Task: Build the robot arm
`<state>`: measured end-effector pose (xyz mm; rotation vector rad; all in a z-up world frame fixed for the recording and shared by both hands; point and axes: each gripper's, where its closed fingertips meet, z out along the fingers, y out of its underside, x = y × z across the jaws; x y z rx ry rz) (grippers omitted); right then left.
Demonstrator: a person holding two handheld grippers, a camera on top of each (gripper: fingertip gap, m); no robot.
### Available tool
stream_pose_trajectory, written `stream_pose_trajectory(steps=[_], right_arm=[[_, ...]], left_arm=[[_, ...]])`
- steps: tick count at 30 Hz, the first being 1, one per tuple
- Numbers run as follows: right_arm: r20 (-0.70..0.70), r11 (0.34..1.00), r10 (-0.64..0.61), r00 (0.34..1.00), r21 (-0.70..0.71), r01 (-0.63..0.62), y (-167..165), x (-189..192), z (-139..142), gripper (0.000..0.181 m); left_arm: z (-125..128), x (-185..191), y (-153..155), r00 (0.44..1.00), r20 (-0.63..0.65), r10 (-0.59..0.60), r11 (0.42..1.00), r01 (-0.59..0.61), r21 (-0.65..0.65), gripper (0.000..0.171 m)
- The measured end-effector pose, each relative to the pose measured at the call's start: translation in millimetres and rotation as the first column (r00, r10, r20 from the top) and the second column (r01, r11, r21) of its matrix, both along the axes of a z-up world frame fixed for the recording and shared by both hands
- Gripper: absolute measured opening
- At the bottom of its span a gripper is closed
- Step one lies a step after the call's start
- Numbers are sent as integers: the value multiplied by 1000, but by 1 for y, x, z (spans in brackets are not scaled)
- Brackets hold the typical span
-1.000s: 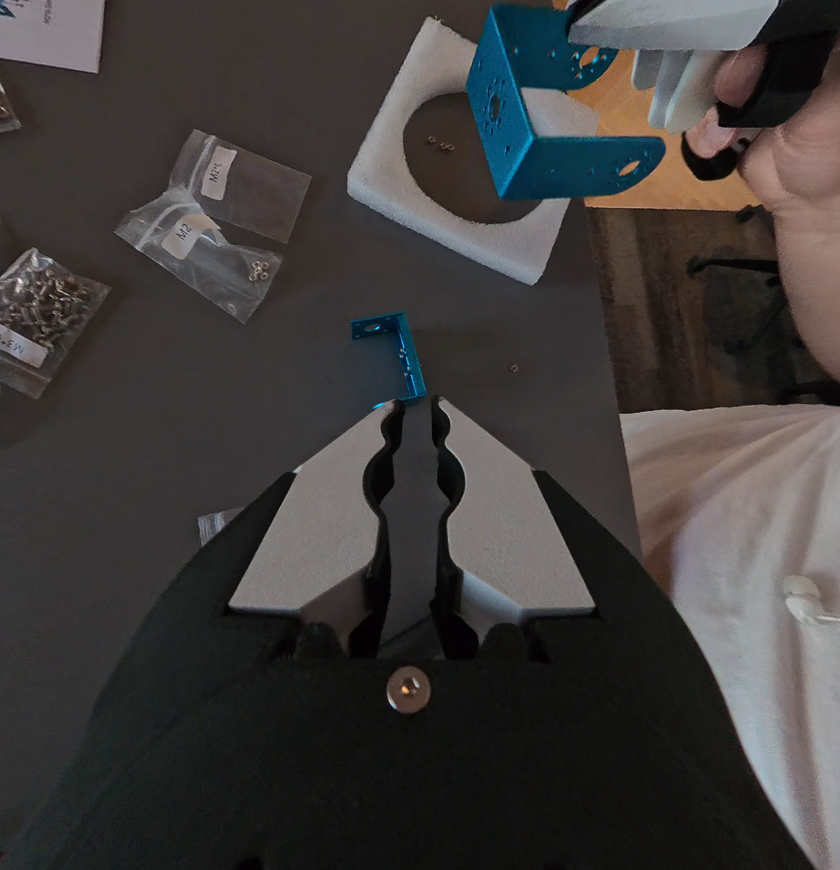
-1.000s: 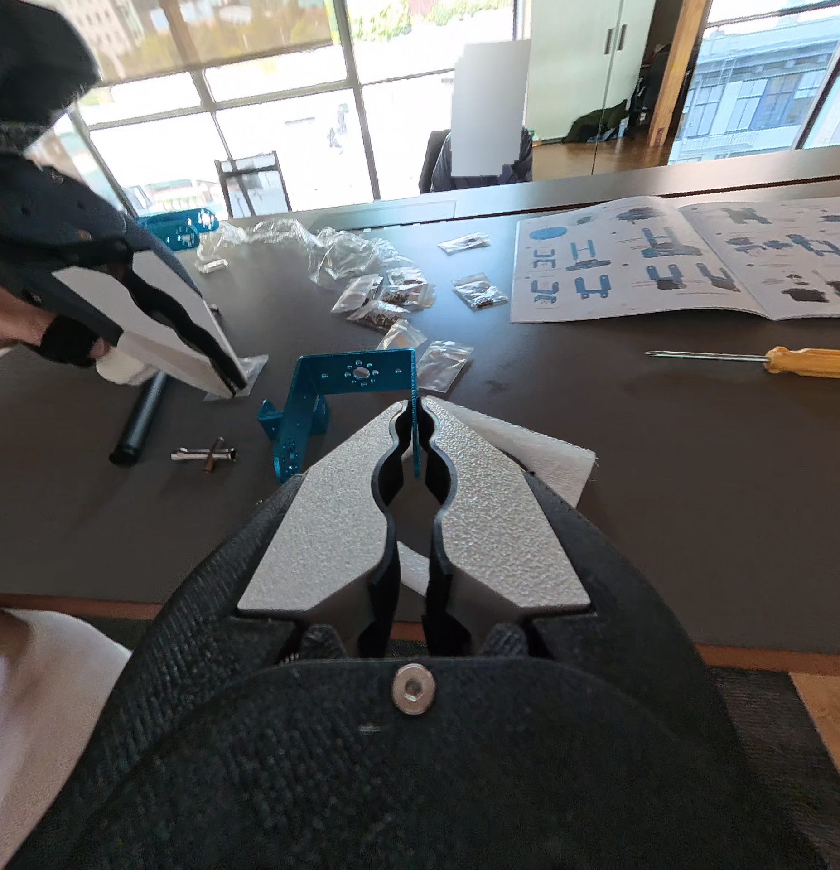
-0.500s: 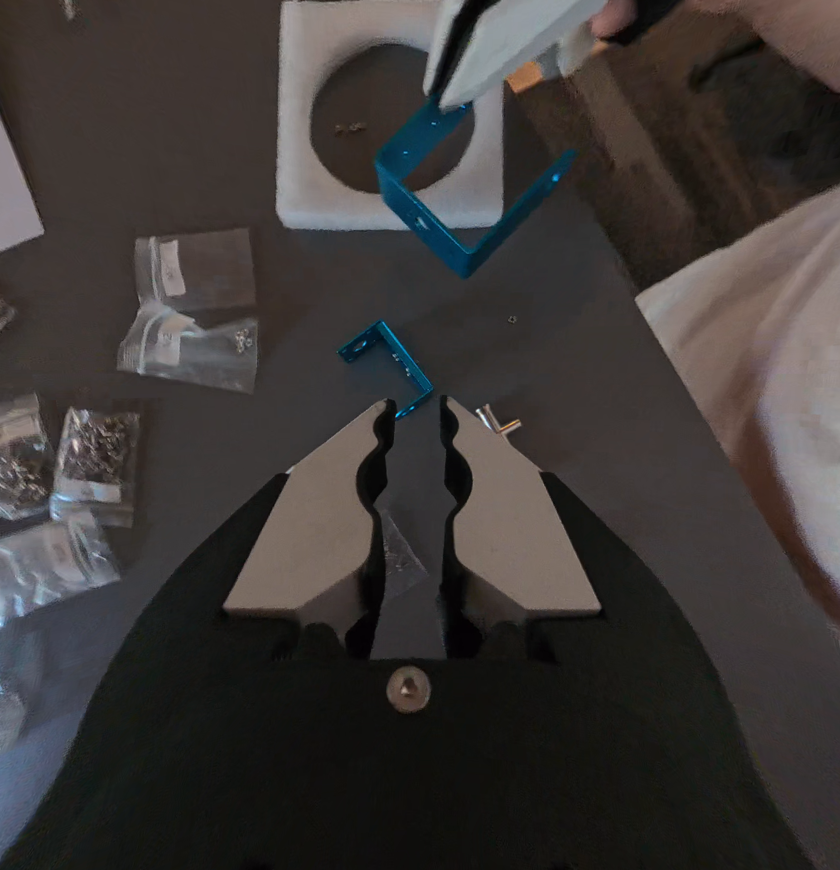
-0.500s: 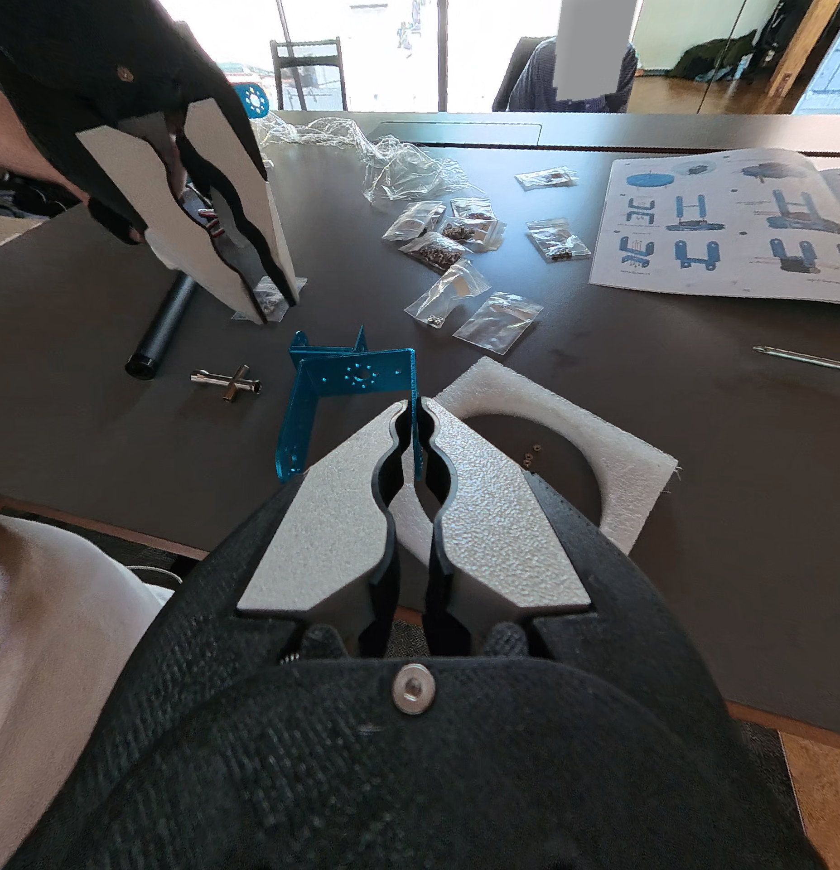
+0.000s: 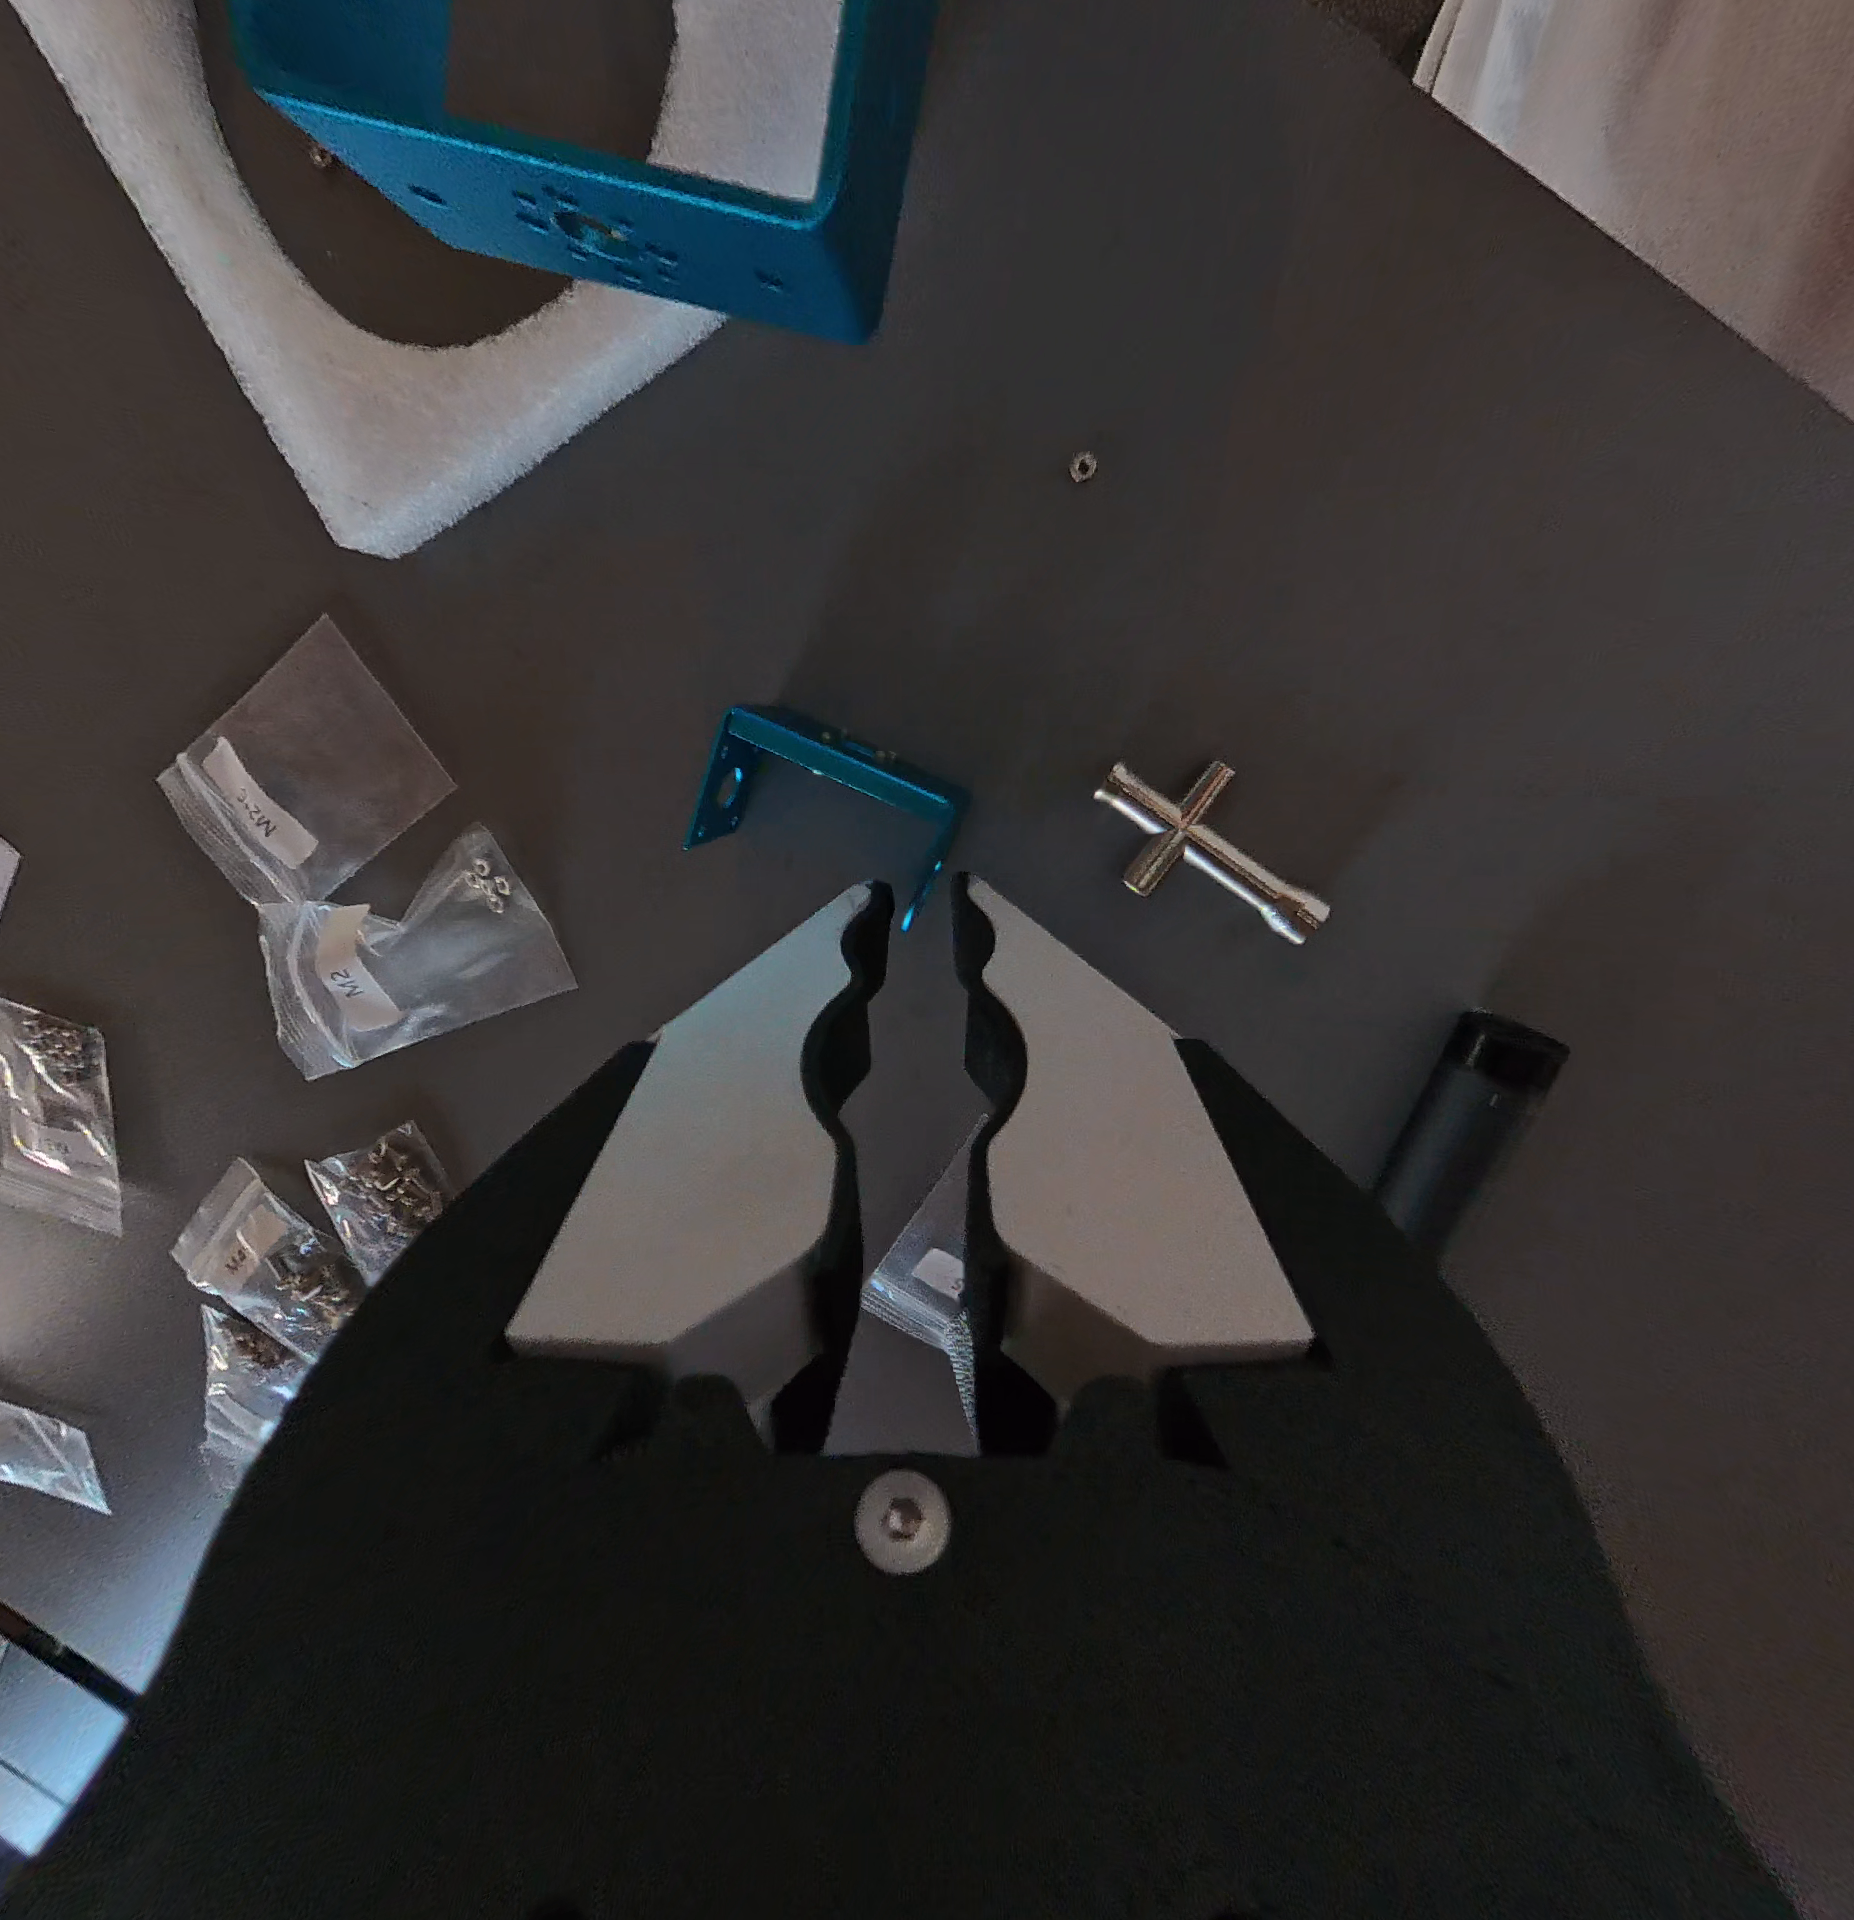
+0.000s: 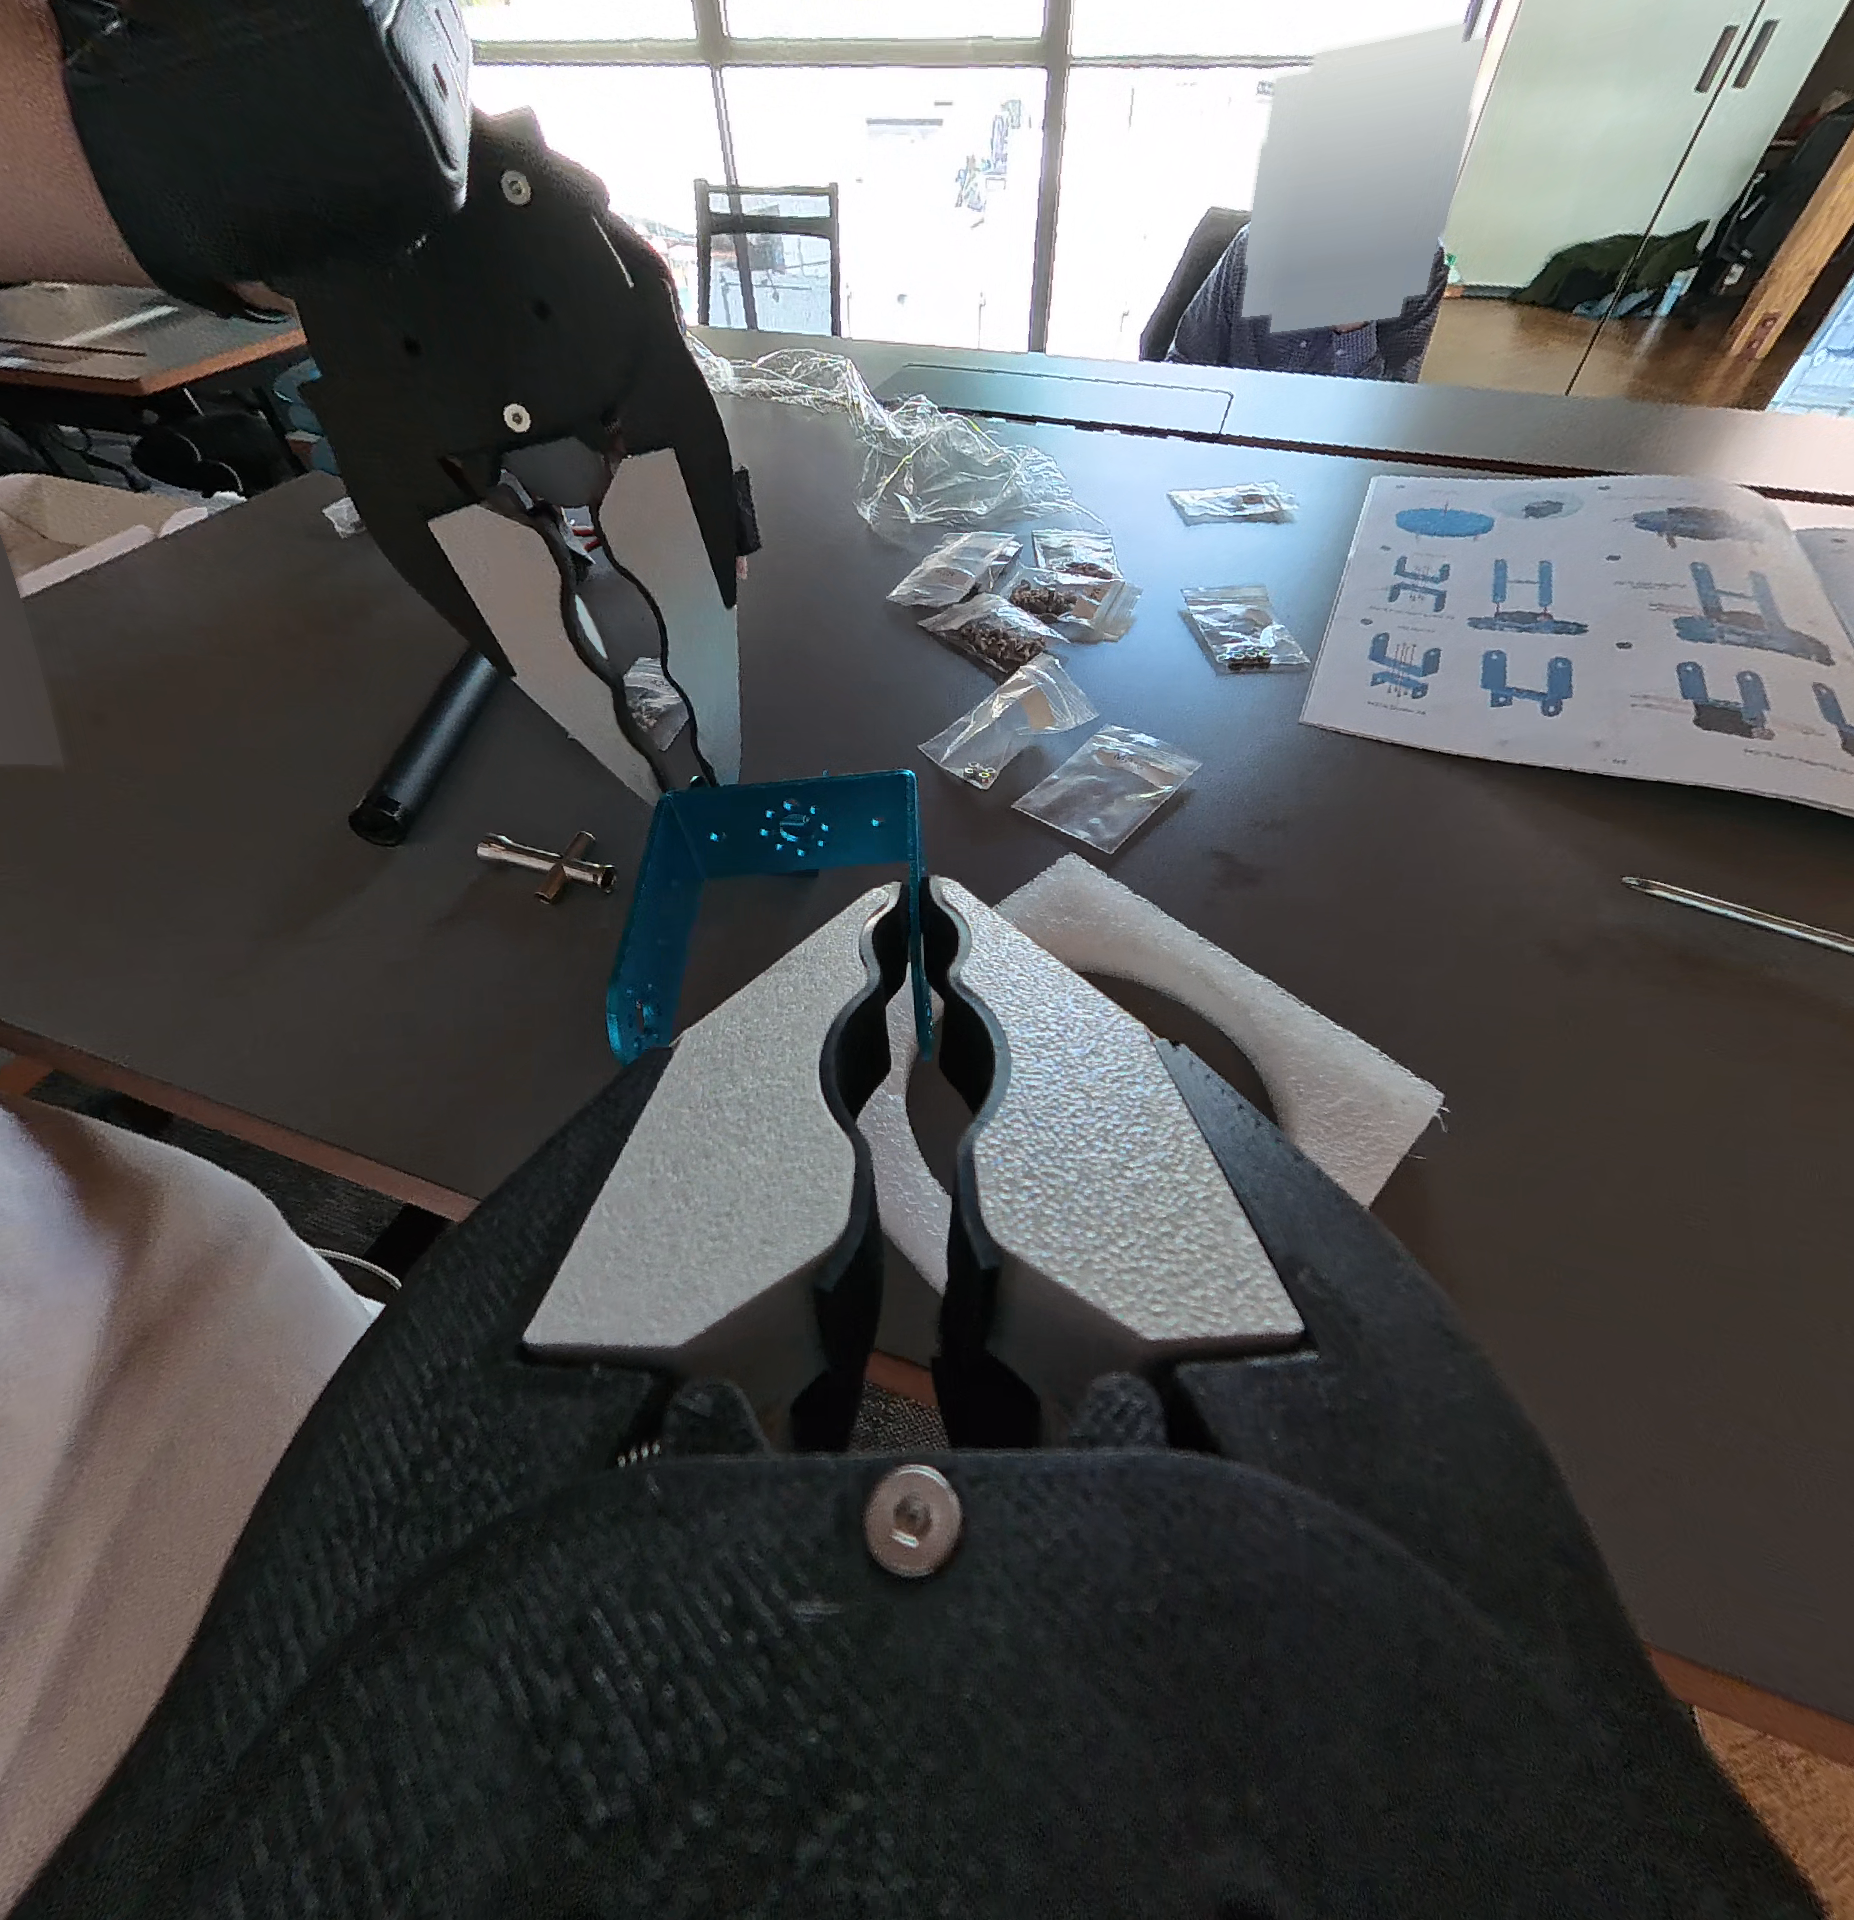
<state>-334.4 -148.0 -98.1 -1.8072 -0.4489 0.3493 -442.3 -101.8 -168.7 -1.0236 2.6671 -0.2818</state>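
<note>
Right gripper [image 6: 915, 896] pinches a large blue bracket [image 6: 788, 831] aloft; left gripper [image 5: 921, 894], fingers slightly parted, points down over a small blue bracket [image 5: 829, 795].

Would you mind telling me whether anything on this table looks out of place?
A tiny loose nut lies alone on the dark table, apart from the bagged hardware. Two more sit inside the foam ring.

An office or shared workroom used for hobby assembly. A long dark tabletop [image 6: 1422, 935] carries an open instruction booklet [image 6: 1629, 644] with blue diagrams, small plastic bags of screws [image 6: 1016, 623], a white foam packing piece [image 6: 1318, 1081], a cross-shaped socket wrench [image 6: 549, 857] and a screwdriver shaft [image 6: 1754, 914]. Behind it stand tall windows [image 6: 881, 166], a chair [image 6: 767, 249], pale cupboard doors [image 6: 1629, 177] and a wooden floor [image 6: 1505, 343], and a person [image 6: 1307, 332] sits at the far side.
</note>
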Motion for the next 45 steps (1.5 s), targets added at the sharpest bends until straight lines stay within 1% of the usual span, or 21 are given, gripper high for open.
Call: stream_pose_trajectory(steps=[6,10,13,16,19,21,24,27,29,31,34,36,39,41,42,43,45], right_arm=[[11,1000,11,1000,-11,-11,-1,2,-2,1],[11,1000,16,1000,-11,-16,-1,4,-4,0],[0,999,30,1000,16,-30,-2,3,-2,1],[-10,997,49,999,62,-49,-1,3,2,1],[-20,993,51,999,108,-48,5,6,3,1],[-37,993,59,998,109,-55,9,6,1,1],[-51,993,94,994,82,-89,12,1,-1,1],[-16,993,108,994,56,-107,17,-1,-2,1],[9,992,124,992,36,-124,20,-3,-3,1],[19,988,152,988,30,-153,24,-8,-2,1],[20,983,165,986,75,-166,32,-13,8,1],[10,974,175,985,144,-174,38,-17,24,1],[-2,947,167,986,278,-160,48,-19,52,1],[-15,928,164,986,340,-149,51,-20,68,0],[-16,919,160,987,367,-143,52,-19,75,0],[-14,912,154,988,386,-137,54,-18,79,0],[-17,911,157,987,389,-138,59,-17,81,0]], left_arm=[[-1,1,-1,997,-37,-64,997,66,36,0],[1,1,5,993,-63,-100,990,106,94,0],[9,-8,17,983,-153,-104,980,128,152,0],[26,-23,33,952,-286,-109,956,179,233,0],[41,-32,38,924,-378,-61,957,162,241,0],[45,-32,33,924,-379,-46,965,139,221,0],[44,-31,24,942,-333,-45,979,109,175,0],[40,-34,27,951,-308,-26,985,77,155,0],[42,-36,27,954,-300,-14,989,58,139,0],[53,-36,31,954,-298,-24,982,78,171,0],[91,-34,42,941,-332,-58,941,163,297,0],[119,-30,43,933,-354,-67,913,200,356,0],[147,-19,40,941,-328,-81,890,216,401,0],[159,-15,37,950,-304,-72,888,200,415,0],[162,-11,37,960,-268,-79,889,189,418,0],[165,-10,42,967,-246,-65,888,169,428,0],[165,-15,47,967,-253,-37,884,150,442,0]])
